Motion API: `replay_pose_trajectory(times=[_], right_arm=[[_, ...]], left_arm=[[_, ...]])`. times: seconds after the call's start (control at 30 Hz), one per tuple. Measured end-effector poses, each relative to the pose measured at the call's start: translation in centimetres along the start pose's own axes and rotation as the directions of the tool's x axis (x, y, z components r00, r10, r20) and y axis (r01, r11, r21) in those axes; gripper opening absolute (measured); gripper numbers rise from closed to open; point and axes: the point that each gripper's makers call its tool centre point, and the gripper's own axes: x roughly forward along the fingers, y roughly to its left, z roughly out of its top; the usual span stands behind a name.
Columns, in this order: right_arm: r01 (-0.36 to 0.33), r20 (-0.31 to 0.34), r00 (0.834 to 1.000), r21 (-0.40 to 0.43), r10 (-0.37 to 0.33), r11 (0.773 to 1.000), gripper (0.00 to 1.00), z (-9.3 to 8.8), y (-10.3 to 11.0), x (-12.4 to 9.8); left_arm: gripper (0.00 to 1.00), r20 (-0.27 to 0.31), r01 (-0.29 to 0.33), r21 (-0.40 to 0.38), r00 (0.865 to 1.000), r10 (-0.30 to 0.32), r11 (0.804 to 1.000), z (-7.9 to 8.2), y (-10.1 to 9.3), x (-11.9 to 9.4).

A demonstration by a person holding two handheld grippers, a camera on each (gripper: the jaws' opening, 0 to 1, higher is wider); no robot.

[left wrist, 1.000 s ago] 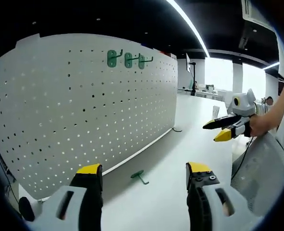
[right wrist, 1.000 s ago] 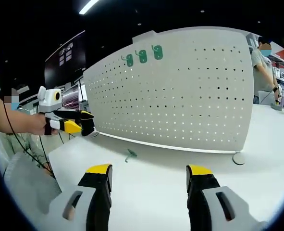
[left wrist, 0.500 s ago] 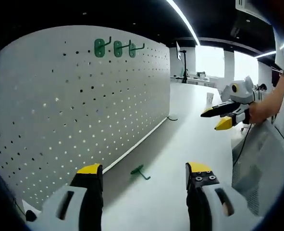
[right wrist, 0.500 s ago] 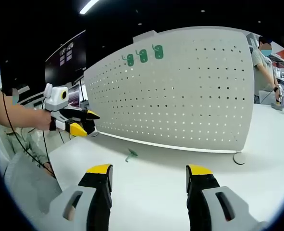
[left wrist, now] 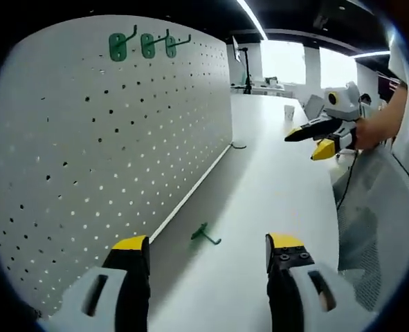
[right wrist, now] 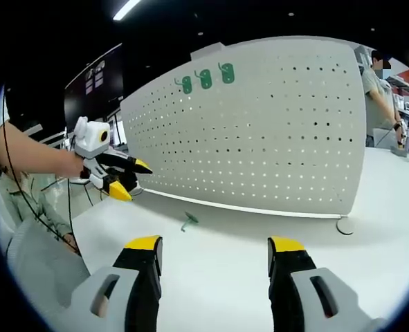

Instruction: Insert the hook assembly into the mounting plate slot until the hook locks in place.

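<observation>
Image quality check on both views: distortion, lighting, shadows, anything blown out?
Left gripper view: fisheye bows the pegboard; far windows blown out; ceiling light strip bright; soft shadow on the table along the board's foot, around the loose green hook. Right gripper view: same bowing of the pegboard, dark ceiling, one light strip, hook small but sharp.

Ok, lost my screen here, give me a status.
Both tongs open, empty: left, right. Loose green hook lying on table by pegboard. Three hooks already hung. Nothing in the way.
</observation>
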Motion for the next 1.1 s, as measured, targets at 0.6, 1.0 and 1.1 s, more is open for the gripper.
replay_pose_trajectory(times=[0.6,1.0,1.1], right_arm=[[0.014,0.005,1.0,0.011,-0.014,1.0,0.59,0.1,-0.4,-0.1],[0.008,0.01,1.0,0.017,-0.008,1.0,0.59,0.2,-0.3,-0.1],[0.005,0.012,1.0,0.015,-0.005,1.0,0.59,0.2,-0.2,-0.1]], left_arm=[[0.68,-0.113,0.093,0.123,0.99,-0.08,0.988,-0.9,0.9,1.8],[0.67,-0.171,0.159,0.161,0.976,-0.131,0.974,-1.4,0.6,3.5],[0.67,-0.177,0.166,0.179,0.975,-0.134,0.97,-1.3,0.6,4.1]])
